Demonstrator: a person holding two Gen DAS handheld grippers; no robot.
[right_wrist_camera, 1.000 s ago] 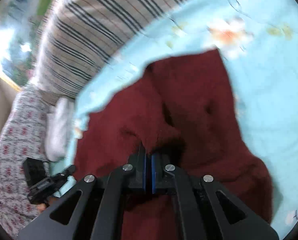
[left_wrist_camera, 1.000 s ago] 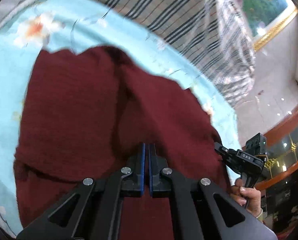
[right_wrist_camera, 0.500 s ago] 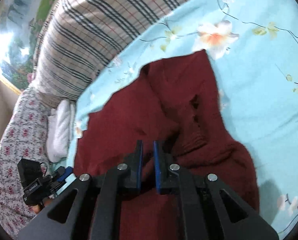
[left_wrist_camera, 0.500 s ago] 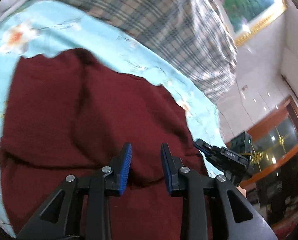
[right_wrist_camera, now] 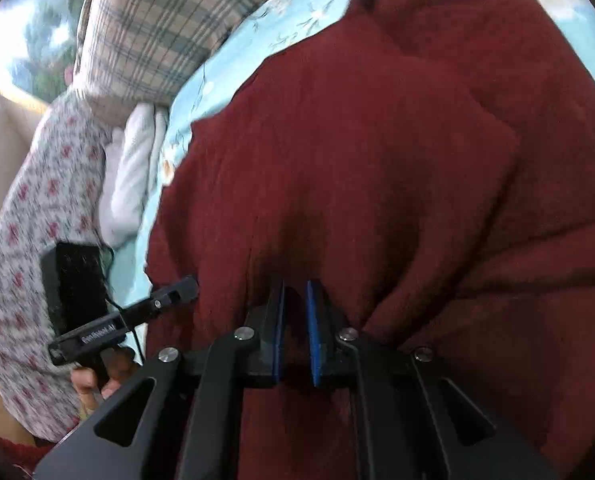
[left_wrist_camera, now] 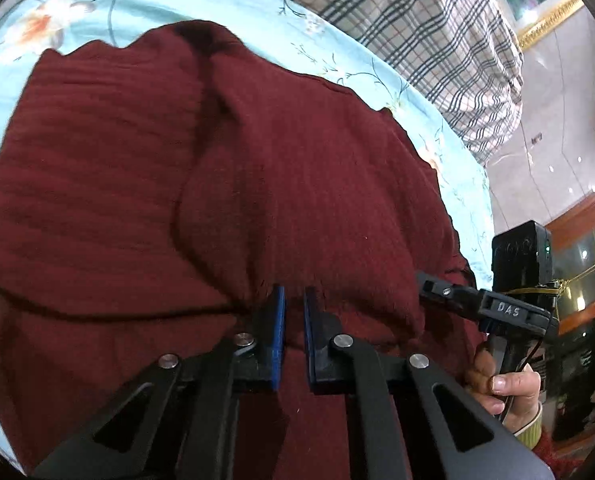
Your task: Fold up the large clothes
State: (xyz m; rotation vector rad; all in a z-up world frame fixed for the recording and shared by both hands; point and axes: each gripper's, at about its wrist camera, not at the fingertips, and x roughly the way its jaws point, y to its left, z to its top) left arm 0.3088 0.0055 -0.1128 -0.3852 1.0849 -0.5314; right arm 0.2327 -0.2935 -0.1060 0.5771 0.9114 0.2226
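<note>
A dark red knitted sweater (left_wrist_camera: 257, 160) lies spread and partly folded on a light blue flowered bedsheet (left_wrist_camera: 97, 8). My left gripper (left_wrist_camera: 293, 292) is at the sweater's near folded edge. Its jaws are closing to a narrow gap, with the knit bunched between the blue pads (left_wrist_camera: 278, 320). In the right wrist view the sweater (right_wrist_camera: 377, 160) fills the frame, and my right gripper (right_wrist_camera: 295, 284) is shut on a pinched fold, with creases running out from its tips. The other gripper appears at the side of each view, the right gripper (left_wrist_camera: 497, 308) and the left gripper (right_wrist_camera: 169, 294), both at the same near edge.
A plaid quilt (left_wrist_camera: 417, 20) is heaped at the far side of the bed. A white rolled cloth (right_wrist_camera: 133, 176) and a red-flowered fabric (right_wrist_camera: 25, 240) lie beyond the sweater's left edge. A person's hand (left_wrist_camera: 509, 388) holds the right gripper's handle. Wooden cabinets stand to the right.
The left jaws opened wide, then narrowed onto the sweater's near fold. The right jaws parted slightly with cloth between them. Both grippers came lower and closer to the sweater.
</note>
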